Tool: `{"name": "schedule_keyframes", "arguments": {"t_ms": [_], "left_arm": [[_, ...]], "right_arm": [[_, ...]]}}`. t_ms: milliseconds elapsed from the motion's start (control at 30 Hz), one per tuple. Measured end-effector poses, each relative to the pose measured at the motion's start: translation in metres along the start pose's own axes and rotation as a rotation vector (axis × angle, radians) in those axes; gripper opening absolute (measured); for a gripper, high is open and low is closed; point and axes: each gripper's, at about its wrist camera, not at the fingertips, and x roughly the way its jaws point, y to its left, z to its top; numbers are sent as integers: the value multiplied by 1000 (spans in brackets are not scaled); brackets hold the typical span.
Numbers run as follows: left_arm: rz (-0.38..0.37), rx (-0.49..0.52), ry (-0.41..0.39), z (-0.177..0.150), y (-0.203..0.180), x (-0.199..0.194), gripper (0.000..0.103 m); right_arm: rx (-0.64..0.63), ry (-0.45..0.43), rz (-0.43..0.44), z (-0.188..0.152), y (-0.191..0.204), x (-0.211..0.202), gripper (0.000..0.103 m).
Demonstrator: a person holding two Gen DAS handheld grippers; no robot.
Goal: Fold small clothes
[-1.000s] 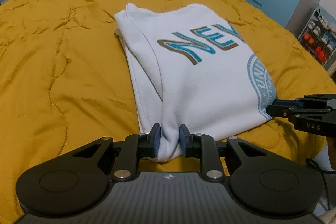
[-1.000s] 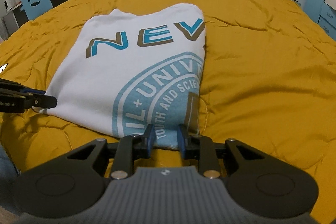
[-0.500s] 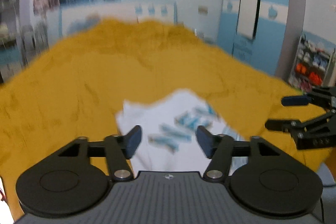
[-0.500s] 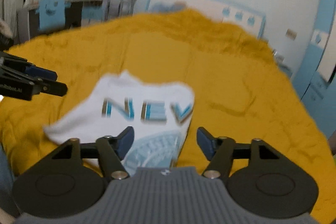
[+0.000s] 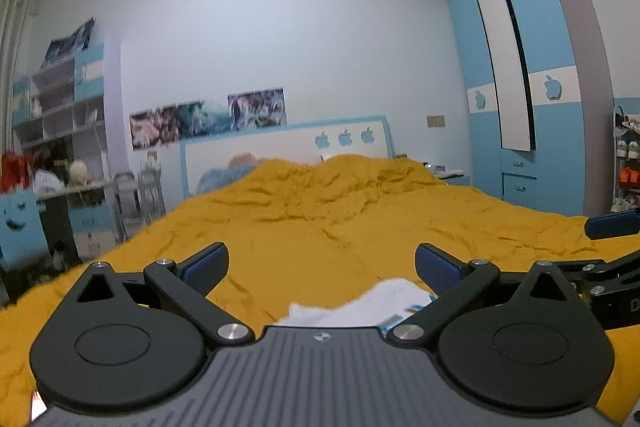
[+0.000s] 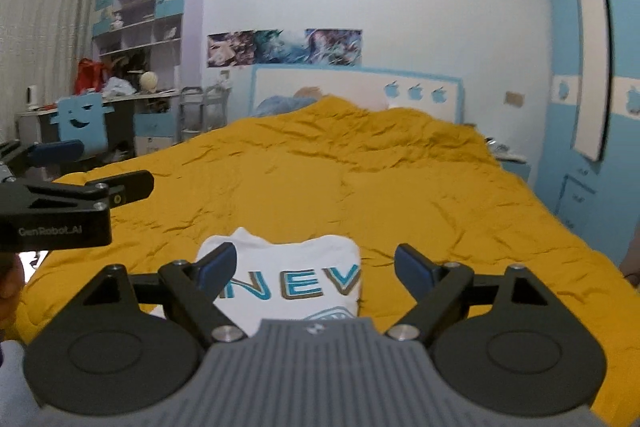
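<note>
The left tongs [image 5: 322, 265] are opening, their blue-padded fingers [image 5: 206, 267] spread wide with nothing between them; they hang above the bed and pinch nothing. The right tongs [image 6: 316, 267] are opening too, splayed wide and empty, with only open air between the pads. In the right wrist view the left tongs show at the left edge, lifted clear of the cloth; in the left wrist view the right tongs' arms jut in from the right edge.

Below and just ahead of both tongs lies the folded white shirt [image 6: 292, 267], flat on the mustard-yellow quilt [image 6: 360, 179] of the bed, near its foot and touched by neither tool. Its printed side faces up: blue letters outlined in brown read upright from the right wrist camera, running across the view, with a round blue emblem under them. The collar end points away toward the headboard [image 6: 356, 91]. The near end is hidden behind the tool's body, so its long axis probably runs from the tongs toward the headboard, but this is not certain. In the left wrist view only a blurred white corner of the shirt [image 5: 384, 301] shows.

Beyond stand a blue wardrobe [image 5: 536, 107] at the right and a cluttered desk [image 6: 120, 107] at the left
</note>
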Motion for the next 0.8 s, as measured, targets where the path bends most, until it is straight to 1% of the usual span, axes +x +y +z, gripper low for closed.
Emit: {"name": "schedule_keyframes", "arguments": {"t_ms": [33,100,167,267,333,433,533,600,800], "left_arm": [[5,-15,24,-2,1,1,103],[25,-36,85,-5,2,1,103],[48,-45,163,-10,0,4,103],[57,-59,234,-22,2,7,103],[67,-64,261,-30,4,3,103],[57,-59,282,-41,7,0,103],[57,-81,317,-47,8,-2,103],[60,-98,336,-49,9,-1,103],[47,-112,398,-60,8,1,103]], "right_arm": [[3,-13,-25,-4,3,-4,82],[33,-29,-103,-14,8,-13,82],[53,-13,-108,-21,11,-14,82],[80,34,-118,-31,19,-10,82],[98,72,-98,-37,22,-6,82],[103,144,-71,-46,30,5,82],[86,191,-88,-54,38,12,82],[97,221,-87,-58,39,14,82],[143,288,-99,-69,29,19,82]]}}
